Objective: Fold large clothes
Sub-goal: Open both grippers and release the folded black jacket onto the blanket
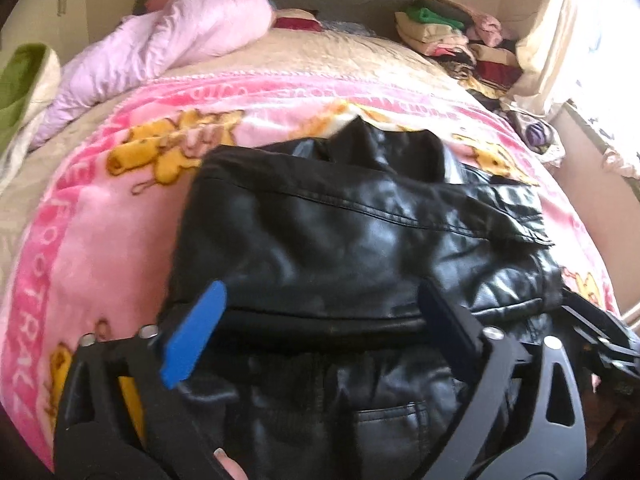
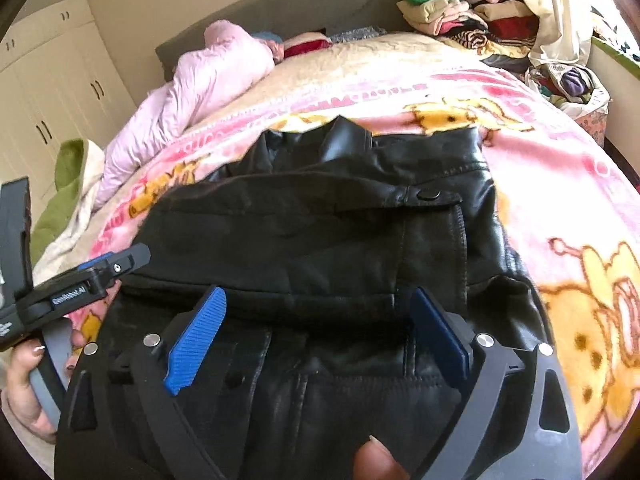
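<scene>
The black jacket (image 1: 360,240) fills the near middle of the bed (image 1: 340,56). Bare pink blanket (image 1: 100,248) lies open to its left, right and far side. Farther left a pink quilt (image 1: 168,40) bulks; far right, piled clothes (image 1: 452,36) and a curtain (image 1: 548,40) crowd the edge.

The lower part of the black leather jacket (image 1: 360,240) is covered by the left gripper (image 1: 324,320) and runs out past the bottom edge. The clothes pile (image 1: 452,36) by the curtain is too small to sort; perhaps shirts. The green cloth (image 1: 20,84) is cut by the left edge.
</scene>
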The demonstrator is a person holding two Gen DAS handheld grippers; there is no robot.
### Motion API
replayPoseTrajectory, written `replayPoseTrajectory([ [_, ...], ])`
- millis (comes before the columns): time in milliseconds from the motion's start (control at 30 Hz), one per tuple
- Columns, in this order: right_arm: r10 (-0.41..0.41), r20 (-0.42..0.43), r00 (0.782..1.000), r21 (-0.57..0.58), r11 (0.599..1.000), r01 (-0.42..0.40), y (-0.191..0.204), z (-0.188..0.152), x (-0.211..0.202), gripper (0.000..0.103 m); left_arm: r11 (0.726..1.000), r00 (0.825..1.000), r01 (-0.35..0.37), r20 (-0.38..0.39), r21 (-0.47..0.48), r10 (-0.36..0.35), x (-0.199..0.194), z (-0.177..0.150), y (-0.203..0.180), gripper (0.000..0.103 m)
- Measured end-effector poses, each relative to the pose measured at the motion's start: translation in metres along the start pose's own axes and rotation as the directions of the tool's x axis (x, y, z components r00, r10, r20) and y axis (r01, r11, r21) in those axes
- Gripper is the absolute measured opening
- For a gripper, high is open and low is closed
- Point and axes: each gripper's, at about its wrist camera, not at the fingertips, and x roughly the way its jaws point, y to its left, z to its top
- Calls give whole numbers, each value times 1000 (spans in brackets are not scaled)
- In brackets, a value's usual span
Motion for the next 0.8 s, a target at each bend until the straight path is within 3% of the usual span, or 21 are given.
replayPoseTrajectory([
  [233,24,40,999,22,999,-24,-4,-1,-33,95,997,995,-76,64,22,75,-20,-4,16,94],
  [467,41,81,996,25,999,-44,-7,-4,-62,95,998,995,-38,93,-53,43,-53,-18,35,94],
  [800,65,121,990,-1,998,-66,4,-9,-93,95,998,991,-61,121,-25,64,-92,-38,35,94],
])
